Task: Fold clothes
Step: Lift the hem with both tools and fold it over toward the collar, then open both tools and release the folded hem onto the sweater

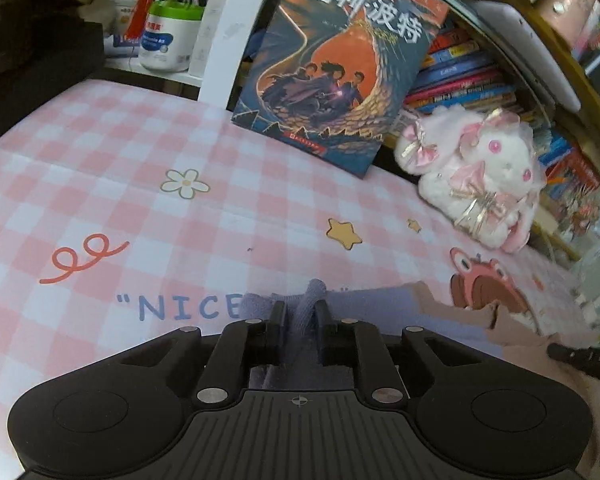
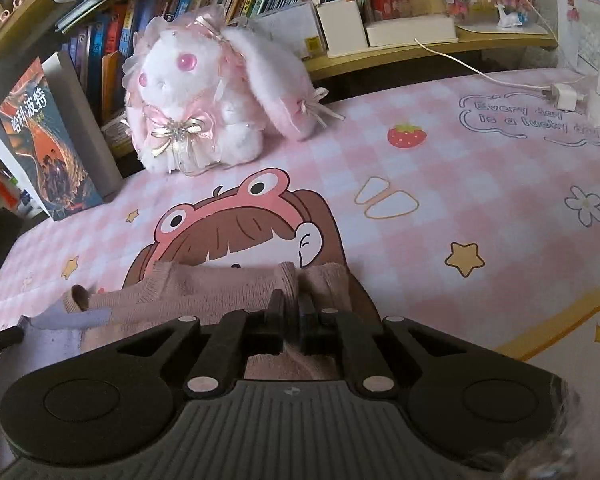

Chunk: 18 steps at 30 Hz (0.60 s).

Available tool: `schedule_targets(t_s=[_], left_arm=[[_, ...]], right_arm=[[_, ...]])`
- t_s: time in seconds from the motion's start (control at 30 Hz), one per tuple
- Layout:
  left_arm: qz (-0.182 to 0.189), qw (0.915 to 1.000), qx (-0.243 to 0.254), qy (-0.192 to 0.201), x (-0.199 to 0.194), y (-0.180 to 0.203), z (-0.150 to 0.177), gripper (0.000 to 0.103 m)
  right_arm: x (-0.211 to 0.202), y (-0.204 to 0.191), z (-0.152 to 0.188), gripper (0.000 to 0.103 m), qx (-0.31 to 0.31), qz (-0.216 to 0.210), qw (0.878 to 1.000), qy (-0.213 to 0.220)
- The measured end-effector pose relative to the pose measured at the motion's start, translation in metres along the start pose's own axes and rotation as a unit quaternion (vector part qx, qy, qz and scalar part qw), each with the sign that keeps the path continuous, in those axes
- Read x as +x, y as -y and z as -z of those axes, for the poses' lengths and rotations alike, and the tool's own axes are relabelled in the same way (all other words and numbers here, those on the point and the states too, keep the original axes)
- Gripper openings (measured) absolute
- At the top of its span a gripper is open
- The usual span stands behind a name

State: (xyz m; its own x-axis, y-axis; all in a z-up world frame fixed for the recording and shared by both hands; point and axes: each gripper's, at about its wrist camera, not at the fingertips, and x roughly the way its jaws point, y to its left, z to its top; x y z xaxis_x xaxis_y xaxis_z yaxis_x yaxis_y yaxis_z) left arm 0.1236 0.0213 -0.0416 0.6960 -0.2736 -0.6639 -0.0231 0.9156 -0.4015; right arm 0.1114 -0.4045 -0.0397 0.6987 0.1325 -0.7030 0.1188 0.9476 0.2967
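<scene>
— Knitwear first: where does your garment lie?

— Your soft knitted garment, lavender at one end and dusty pink at the other [image 2: 204, 292], lies on the pink-and-white checked cloth [image 1: 100, 168], over the lower part of the printed cartoon girl in a pink frog hood [image 2: 236, 216]. The white plush rabbit with pink satin bows [image 2: 204, 96] sits well beyond that girl, and the blue-and-orange illustrated book [image 1: 332, 68] leans upright to the rabbit's left.

— And what are your two tools doing?

— Your left gripper [image 1: 300, 312] has its black fingers drawn together on a raised ridge of the lavender end, which stands up between them, left of the girl print. Your right gripper [image 2: 294, 304] is clamped the same way on a pinched fold of the pink end, just below the girl's face. In the right wrist view, the lavender part trails off to the left of that fold, and a black tip of your other tool shows at the frame's edge there.

— Is the knit lifted?

— You cannot tell; only the pinched folds rise above the cloth.
</scene>
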Motion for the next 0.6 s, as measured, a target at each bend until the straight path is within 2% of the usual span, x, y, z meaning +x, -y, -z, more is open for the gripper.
schedule_targets(t_s=[0.07,0.1,0.13,0.17,0.23,0.33,0.47,0.6], left_arm=[[0.006,0.9999,-0.008,0.013,-0.009,-0.003,-0.003,0.026],[0.004,0.9997,-0.009,0.022,-0.015,-0.004,-0.004,0.04],[0.001,0.9995,-0.007,0.032,-0.022,-0.004,-0.005,0.047],[0.002,0.9991,-0.005,0.042,-0.029,-0.004,-0.005,0.047],[0.006,0.9986,-0.002,0.053,-0.041,-0.004,-0.005,0.048],[0.005,0.9981,0.007,0.062,-0.059,0.0,-0.001,0.049],[0.0,0.9979,0.023,0.06,-0.074,0.012,0.013,0.052],[-0.012,0.9976,0.036,0.058,-0.088,0.028,0.034,0.061]], right_arm=[[-0.006,0.001,-0.002,0.009,0.008,0.001,1.0,0.008],[-0.012,0.001,-0.003,0.013,0.012,0.007,1.0,0.017],[-0.018,0.0,-0.004,0.025,0.014,0.013,0.999,0.026],[-0.025,0.001,-0.004,0.036,0.013,0.022,0.999,0.036],[-0.037,0.001,-0.005,0.036,0.011,0.038,0.998,0.053],[-0.057,0.003,-0.002,0.037,0.008,0.038,0.997,0.069],[-0.076,-0.006,0.01,0.052,-0.022,0.036,0.997,0.068],[-0.087,-0.019,0.028,0.061,-0.058,0.032,0.996,0.054]])
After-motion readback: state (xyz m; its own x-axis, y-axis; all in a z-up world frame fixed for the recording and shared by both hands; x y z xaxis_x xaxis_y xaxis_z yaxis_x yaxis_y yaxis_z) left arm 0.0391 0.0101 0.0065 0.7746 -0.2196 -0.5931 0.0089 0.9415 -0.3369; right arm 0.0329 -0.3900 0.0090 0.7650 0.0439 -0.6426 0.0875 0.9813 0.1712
